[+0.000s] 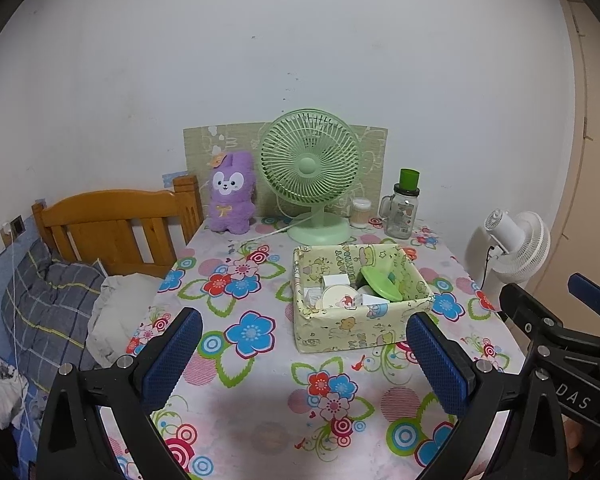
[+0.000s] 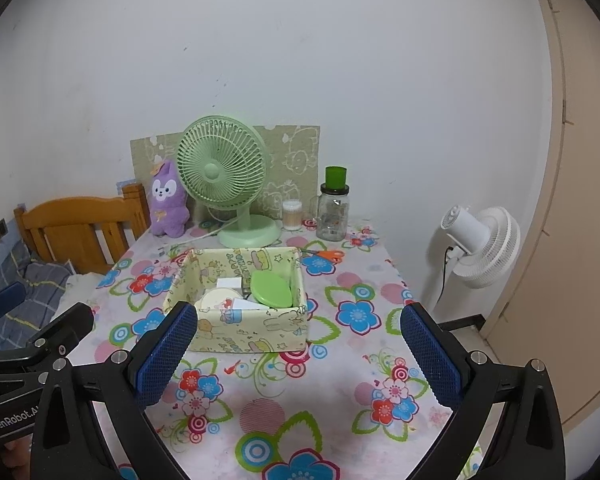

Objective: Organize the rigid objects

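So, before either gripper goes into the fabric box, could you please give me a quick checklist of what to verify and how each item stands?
1. Left gripper open and holding nothing: ok.
2. Right gripper open and holding nothing: ok.
3. Fabric box upright on the table: ok.
4. Green lid tilted on the other items, may slide: not ok.
5. Scissors outside the box, behind it: not ok.
6. Items under the lid identifiable: cannot tell.

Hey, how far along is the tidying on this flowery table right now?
Looks mostly done: the fabric box already holds a green lid, a round compact and small white boxes. Nothing is in hand; the left gripper and right gripper are open. Possibly left: the orange scissors lying behind the box.
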A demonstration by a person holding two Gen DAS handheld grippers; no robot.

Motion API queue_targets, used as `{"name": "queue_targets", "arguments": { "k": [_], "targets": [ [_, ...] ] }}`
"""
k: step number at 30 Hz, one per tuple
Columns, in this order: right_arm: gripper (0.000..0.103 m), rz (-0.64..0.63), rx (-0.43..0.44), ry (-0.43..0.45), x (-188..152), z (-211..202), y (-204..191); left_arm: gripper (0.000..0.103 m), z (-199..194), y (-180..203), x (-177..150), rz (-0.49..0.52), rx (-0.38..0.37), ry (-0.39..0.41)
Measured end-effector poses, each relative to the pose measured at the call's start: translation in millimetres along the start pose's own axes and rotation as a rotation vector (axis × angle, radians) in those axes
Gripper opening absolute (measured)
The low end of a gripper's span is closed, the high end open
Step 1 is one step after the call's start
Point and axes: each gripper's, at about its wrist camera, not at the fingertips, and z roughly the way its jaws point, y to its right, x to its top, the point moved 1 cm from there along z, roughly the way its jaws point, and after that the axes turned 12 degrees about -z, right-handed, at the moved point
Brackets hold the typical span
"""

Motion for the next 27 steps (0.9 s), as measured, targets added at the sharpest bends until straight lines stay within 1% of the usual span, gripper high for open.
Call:
{"name": "queue_targets", "arguments": {
  "k": [8,16,23,27],
  "targets": [
    [0.103,0.001,-0.007,0.001,-1.4,-1.5,-0.6,0.103,-1.0,-0.1,-0.6,0.005,-0.006,-0.003],
    [0.103,-0.007,-0.023,0.026,0.1,-4.5,-5.0,0.103,-0.3,-4.1,1.9,0.007,-0.019,-0.004],
    [0.103,-0.006,-0.025,0.022,-0.2,-4.6,-7.3,0.103,0.9,-8.9,1.6,0.009,-0.028,-0.013],
    [0.103,-0.001,-0.027,0.030,-0.6,-5.9,-6.1,0.103,0.3,-8.3,1.7,0.017,-0.026,-0.002]
  ]
}}
